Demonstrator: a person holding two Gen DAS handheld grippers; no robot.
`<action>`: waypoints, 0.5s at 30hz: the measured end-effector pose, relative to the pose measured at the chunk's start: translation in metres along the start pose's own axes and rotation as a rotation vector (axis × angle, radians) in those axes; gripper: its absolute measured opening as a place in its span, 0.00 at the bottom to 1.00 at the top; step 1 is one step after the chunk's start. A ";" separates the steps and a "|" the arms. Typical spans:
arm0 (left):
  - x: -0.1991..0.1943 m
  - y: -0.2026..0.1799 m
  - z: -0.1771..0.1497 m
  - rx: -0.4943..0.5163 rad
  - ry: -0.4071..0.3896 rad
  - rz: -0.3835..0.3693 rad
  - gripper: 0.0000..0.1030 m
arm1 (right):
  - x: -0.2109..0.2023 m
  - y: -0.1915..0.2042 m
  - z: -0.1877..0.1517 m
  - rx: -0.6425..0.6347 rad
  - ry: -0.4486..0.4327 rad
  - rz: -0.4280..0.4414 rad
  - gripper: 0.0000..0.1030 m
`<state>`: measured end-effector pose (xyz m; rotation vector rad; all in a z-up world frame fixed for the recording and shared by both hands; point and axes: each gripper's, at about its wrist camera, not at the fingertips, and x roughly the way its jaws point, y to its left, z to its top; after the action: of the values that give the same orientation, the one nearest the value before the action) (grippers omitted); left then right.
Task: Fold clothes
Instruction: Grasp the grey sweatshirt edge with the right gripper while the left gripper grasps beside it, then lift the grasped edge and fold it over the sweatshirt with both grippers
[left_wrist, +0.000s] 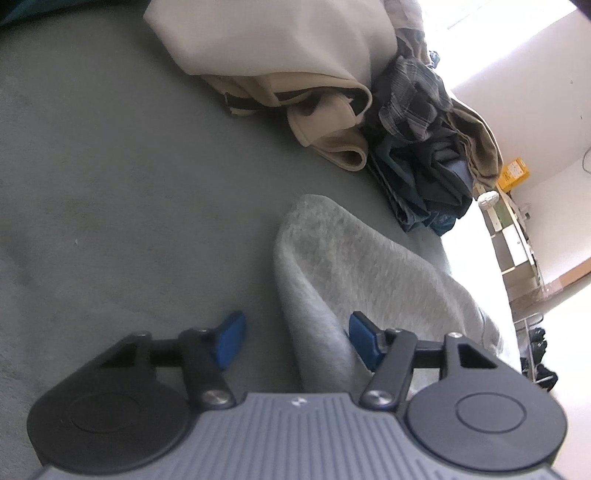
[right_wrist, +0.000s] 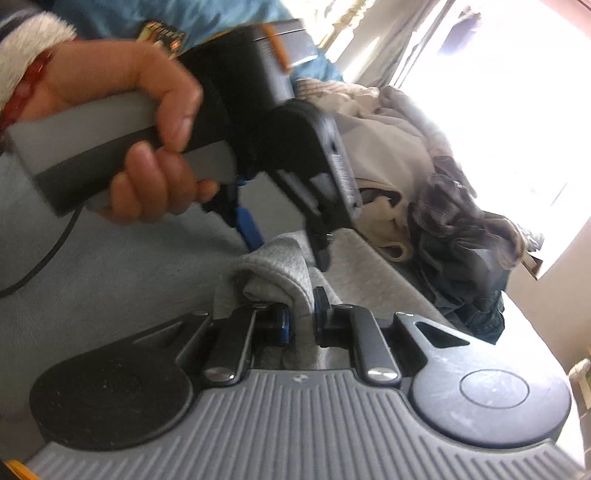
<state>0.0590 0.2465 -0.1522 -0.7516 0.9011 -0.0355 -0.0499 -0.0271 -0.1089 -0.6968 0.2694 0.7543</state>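
Note:
A light grey fleece garment lies bunched on the grey-green bed cover. In the left wrist view my left gripper stands open astride a raised fold of it. The right blue pad is against the cloth and the left pad is clear of it. In the right wrist view my right gripper is shut on a rolled edge of the same grey garment. Just beyond it a person's hand holds the left gripper, fingers down over the fold.
A pile of unfolded clothes fills the far side of the bed: a beige garment, a dark plaid shirt and dark blue pieces. The bed's edge runs along the right, with a shelf and yellow box past it.

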 end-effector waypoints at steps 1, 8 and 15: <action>0.001 0.000 0.002 -0.009 0.000 -0.003 0.61 | 0.000 -0.004 0.000 0.018 0.000 -0.003 0.09; 0.021 -0.014 0.013 -0.005 0.009 -0.007 0.53 | 0.005 -0.012 -0.003 0.093 -0.013 0.016 0.09; 0.035 -0.024 0.016 -0.045 0.003 0.013 0.16 | -0.002 -0.018 -0.002 0.156 -0.017 0.033 0.09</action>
<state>0.0994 0.2258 -0.1557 -0.7874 0.9115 -0.0052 -0.0389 -0.0385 -0.1009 -0.5393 0.3212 0.7619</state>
